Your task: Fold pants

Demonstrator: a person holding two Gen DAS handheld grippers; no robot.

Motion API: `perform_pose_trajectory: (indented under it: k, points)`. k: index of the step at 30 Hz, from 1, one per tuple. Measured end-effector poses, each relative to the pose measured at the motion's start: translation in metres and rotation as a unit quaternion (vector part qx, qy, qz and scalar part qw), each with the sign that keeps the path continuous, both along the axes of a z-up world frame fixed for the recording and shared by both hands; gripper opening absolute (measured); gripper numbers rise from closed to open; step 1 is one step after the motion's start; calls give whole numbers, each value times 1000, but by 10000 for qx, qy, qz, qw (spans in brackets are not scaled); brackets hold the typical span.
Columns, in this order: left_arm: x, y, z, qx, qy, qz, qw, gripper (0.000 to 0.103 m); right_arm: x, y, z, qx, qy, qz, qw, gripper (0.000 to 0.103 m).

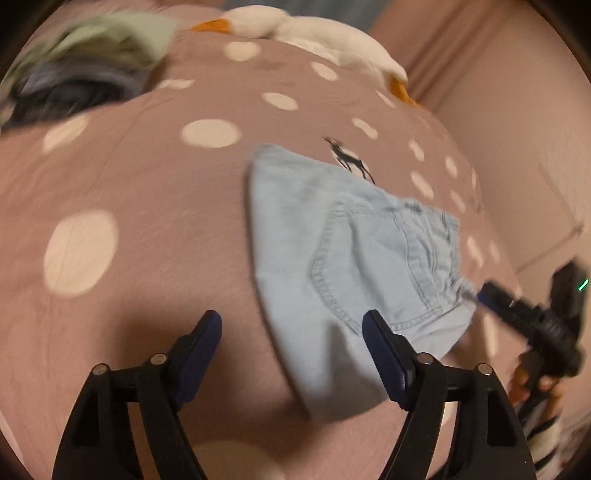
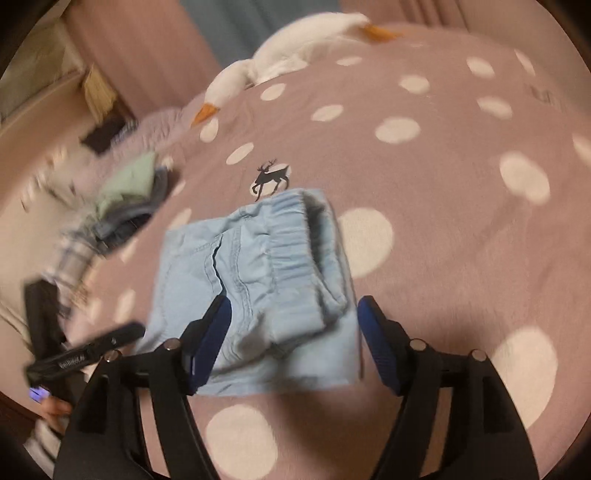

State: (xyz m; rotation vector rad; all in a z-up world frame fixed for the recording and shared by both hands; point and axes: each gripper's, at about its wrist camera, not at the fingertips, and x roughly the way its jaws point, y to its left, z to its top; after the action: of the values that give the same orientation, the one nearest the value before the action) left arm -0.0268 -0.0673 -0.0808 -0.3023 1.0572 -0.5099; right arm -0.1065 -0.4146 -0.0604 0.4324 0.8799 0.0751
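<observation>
Light blue denim pants (image 1: pixel 354 254) lie folded into a compact bundle on the mauve spotted bedspread (image 1: pixel 147 184), back pocket up. My left gripper (image 1: pixel 291 332) is open and empty, above the bundle's near left edge. In the right wrist view the pants (image 2: pixel 258 288) show their elastic waistband on top. My right gripper (image 2: pixel 293 321) is open and empty, its jaws straddling the bundle's near edge from above. The right gripper also shows in the left wrist view (image 1: pixel 480 293), close to the waistband.
A white plush goose (image 1: pixel 314 33) lies at the bed's far edge. A pile of folded clothes (image 1: pixel 85 74) sits at the far left. A deer print (image 2: pixel 271 177) marks the bedspread just beyond the pants. The bed's edge drops off at right.
</observation>
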Motion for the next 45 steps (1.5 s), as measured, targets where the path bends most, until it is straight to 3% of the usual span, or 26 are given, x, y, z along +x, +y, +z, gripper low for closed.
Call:
perform_pose_trajectory:
  k: [4,6,9,11,26,29,31,35,39,45]
  points:
    - [7,24,-22,-919,762,187,9927,78,-4,-30,-26,1076,445,-264,9928,72]
    - [11,29,-29,-1336,962,207,9861,78,-2,-40,-45,1871,609,-255,9801,72]
    - [20,28,-34,-1691,1110,148,9792,78,1,-39,-53,2257,615,-180,9721,71]
    - [26,22,-34,-1702,1119,97,9790,78,12,-31,-55,2322,712,-1,9701,71]
    - [61,-39,-31,-1196,800,-436,9886,78,87,19,-59,1758,580,536,9812,68]
    - [63,-49,-27,-940,704,-483,9919,78,86,18,-59,1553,529,550,9849,66]
    - [58,-57,-23,-621,555,-511,9952,78,83,21,-57,1244,494,517,9897,58]
    - [48,-66,-18,25,268,-496,9984,64,76,34,-52,688,338,480,9959,45]
    - [39,-63,-11,157,195,-404,9989,49,67,43,-42,371,154,328,9987,40]
    - [23,-71,1,467,-35,-392,9981,46,49,60,-18,-118,-132,311,9994,38]
